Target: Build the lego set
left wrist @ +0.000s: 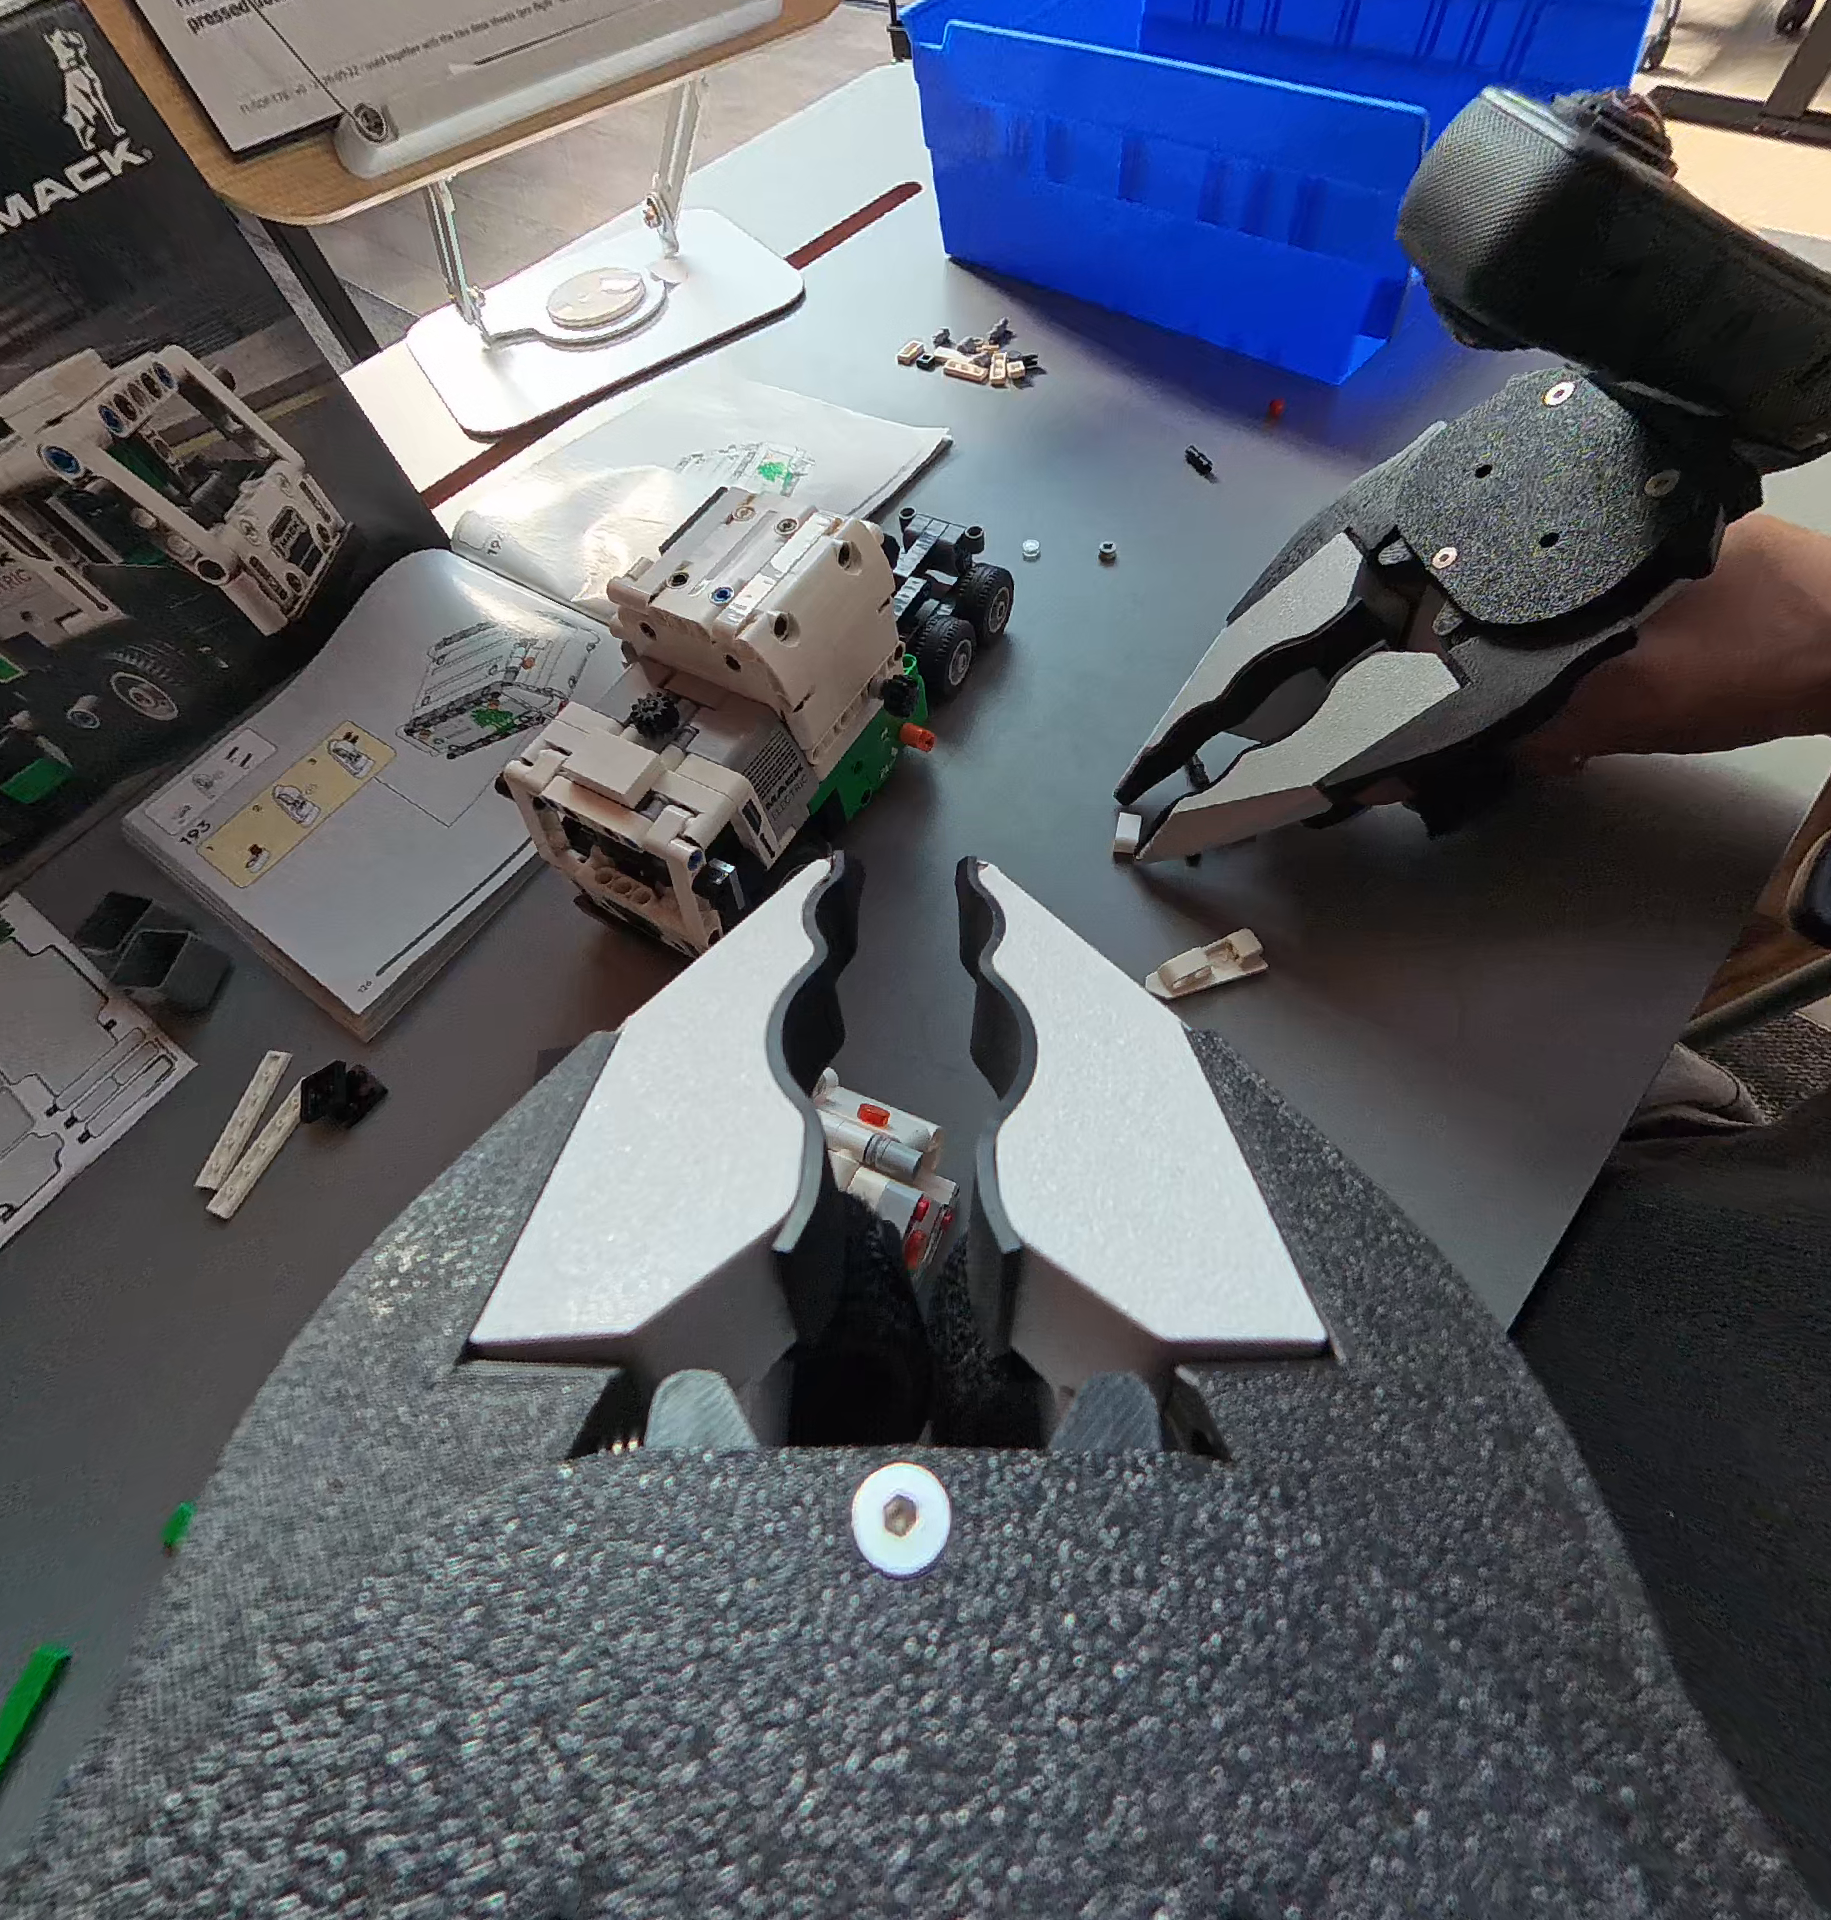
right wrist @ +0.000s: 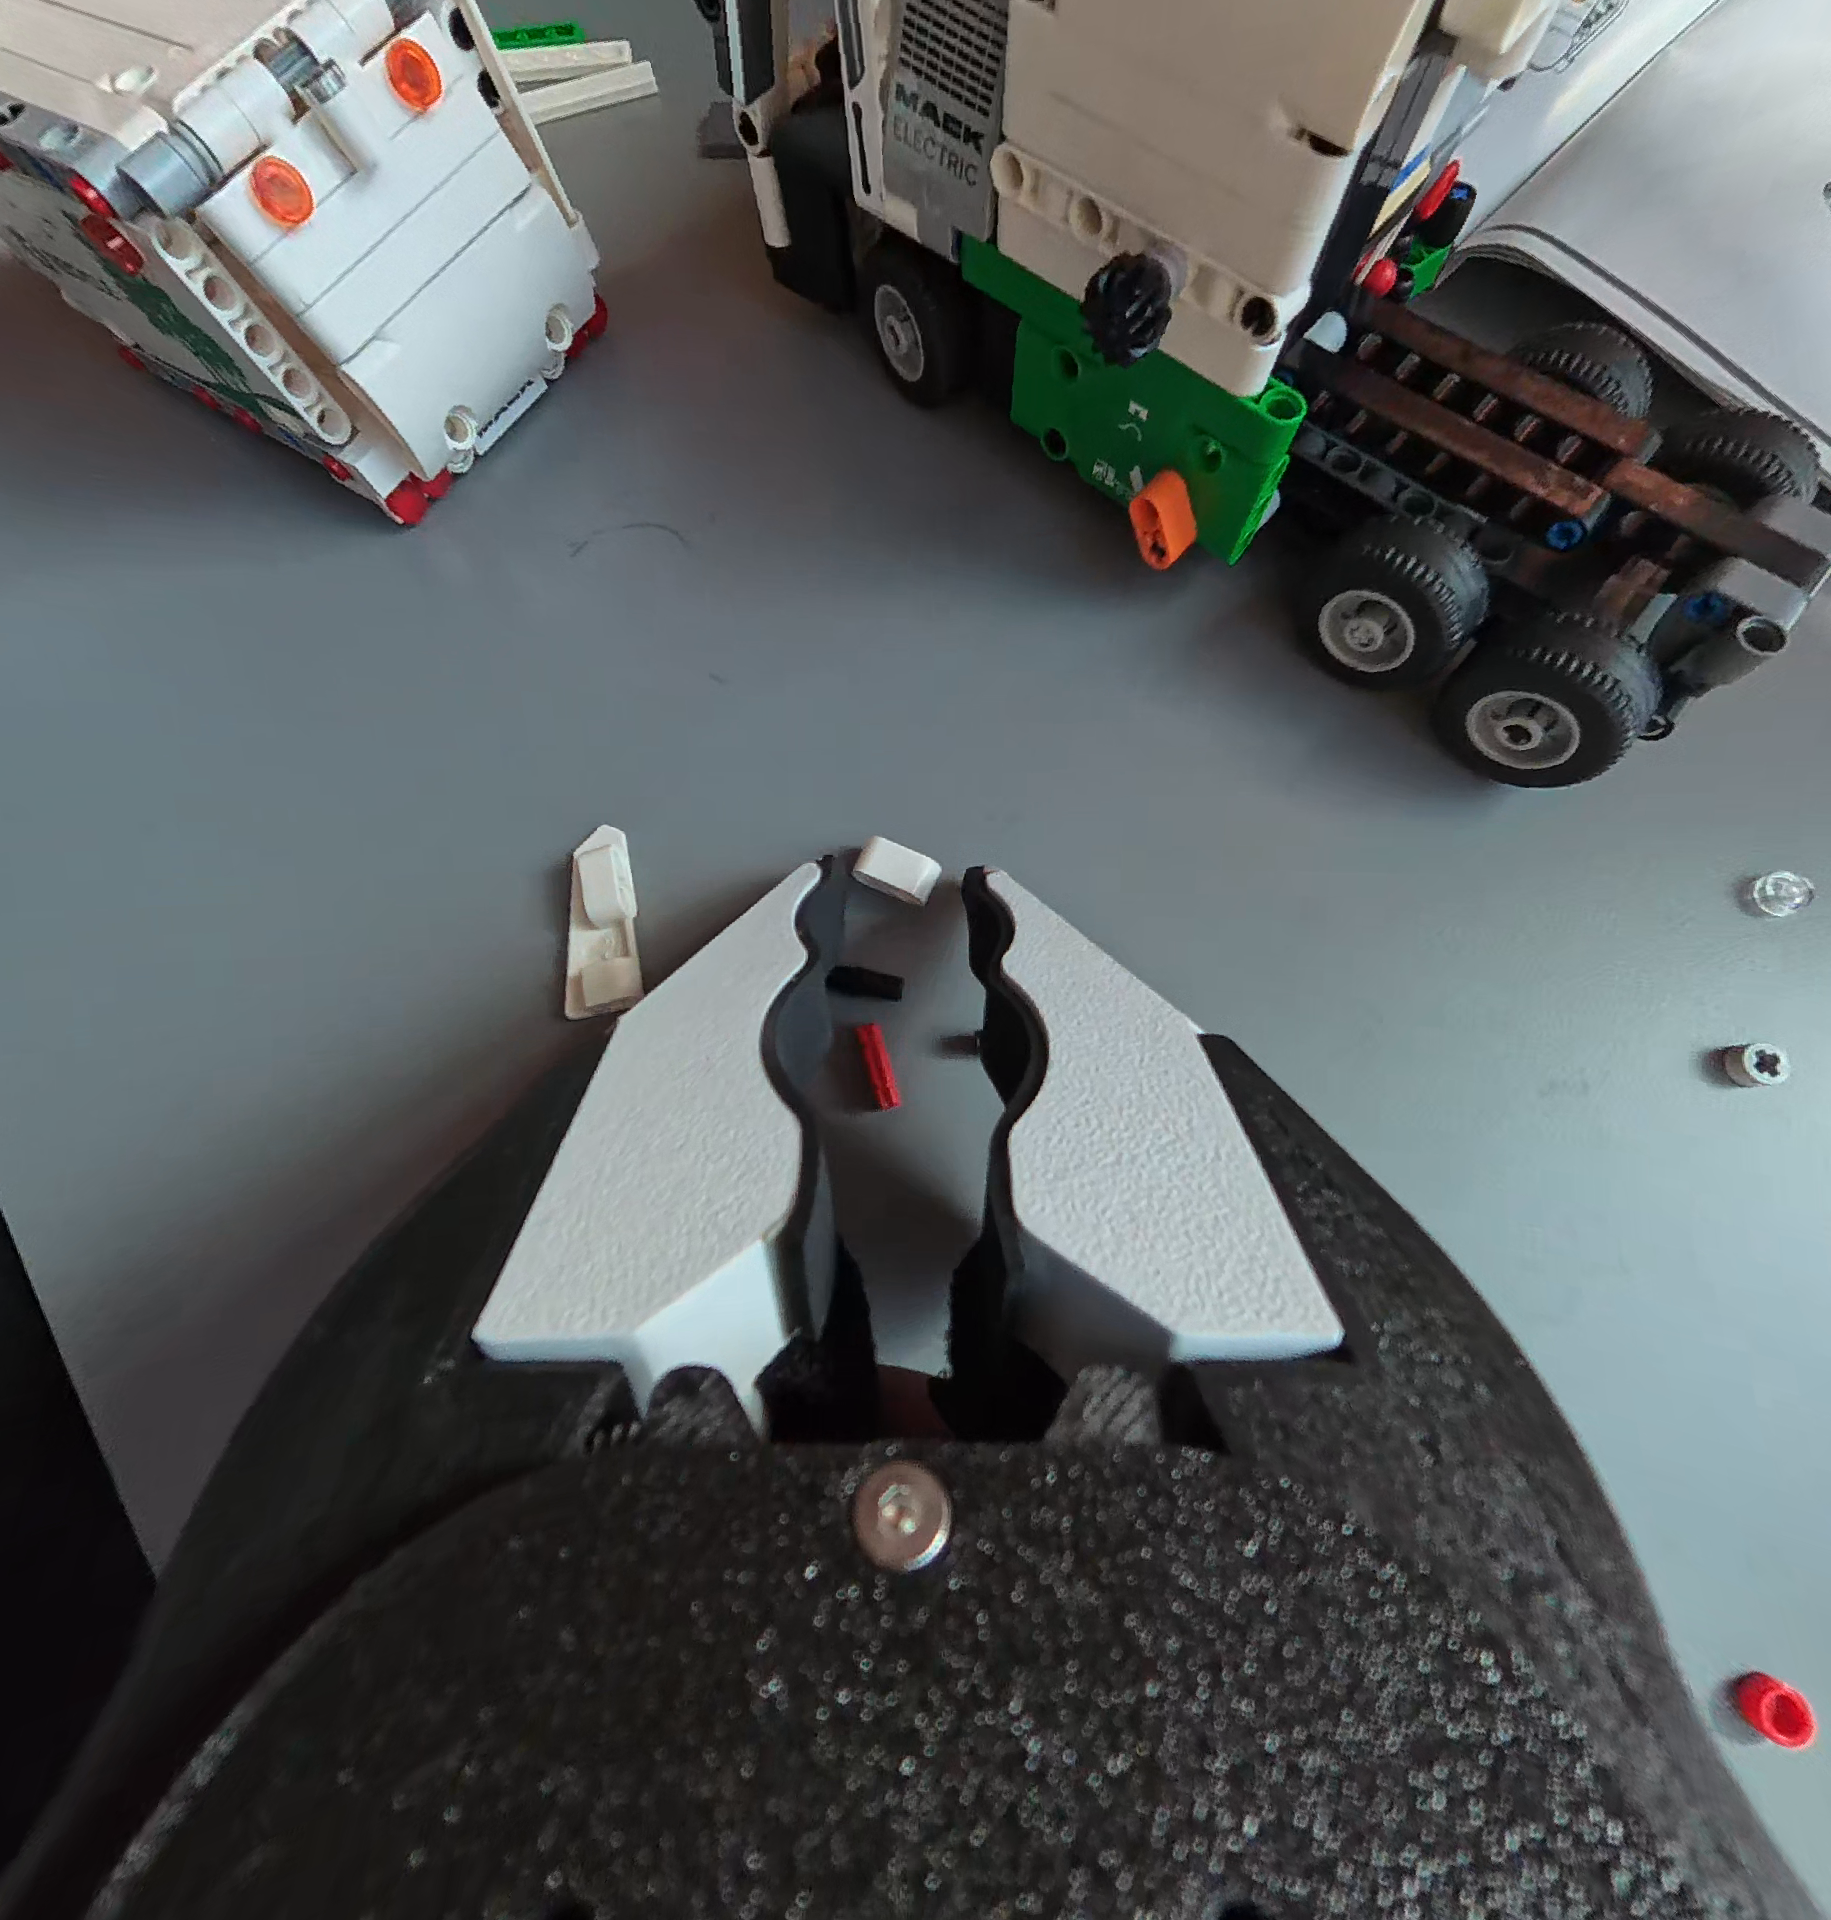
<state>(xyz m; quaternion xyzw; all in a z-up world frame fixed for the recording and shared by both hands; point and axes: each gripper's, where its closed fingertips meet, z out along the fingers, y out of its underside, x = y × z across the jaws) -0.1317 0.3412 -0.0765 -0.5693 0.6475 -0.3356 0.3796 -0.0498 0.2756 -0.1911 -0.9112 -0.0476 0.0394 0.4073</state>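
Observation:
The white, green and black lego truck (left wrist: pixel 724 707) stands mid-table; it also shows in the right wrist view (right wrist: pixel 1202 343). A separate white body section (right wrist: pixel 267 260) lies on its side to the truck's left, and part of it shows under my left gripper (left wrist: pixel 890 1153). My left gripper (left wrist: pixel 903 868) is open and empty, hovering above that section. My right gripper (right wrist: pixel 903 871) is open and low on the table, with a small white piece (right wrist: pixel 897 868) lying loose between its fingertips. A black pin (right wrist: pixel 864 982) and a red pin (right wrist: pixel 877 1065) lie between its fingers. A white wedge piece (right wrist: pixel 601 925) lies just left.
An open instruction booklet (left wrist: pixel 371 831), the set's box (left wrist: pixel 111 468) and a sticker sheet (left wrist: pixel 38 1039) lie left. A blue bin (left wrist: pixel 1150 187) and a document stand (left wrist: pixel 599 301) are at the back. Small studs (right wrist: pixel 1756 1065) and a red stud (right wrist: pixel 1773 1720) lie right. Some 15 cm of space lies between my two pairs of fingers. Between my right fingertips and the red stud (right wrist: pixel 1773 1720) there is roughly 15 cm.

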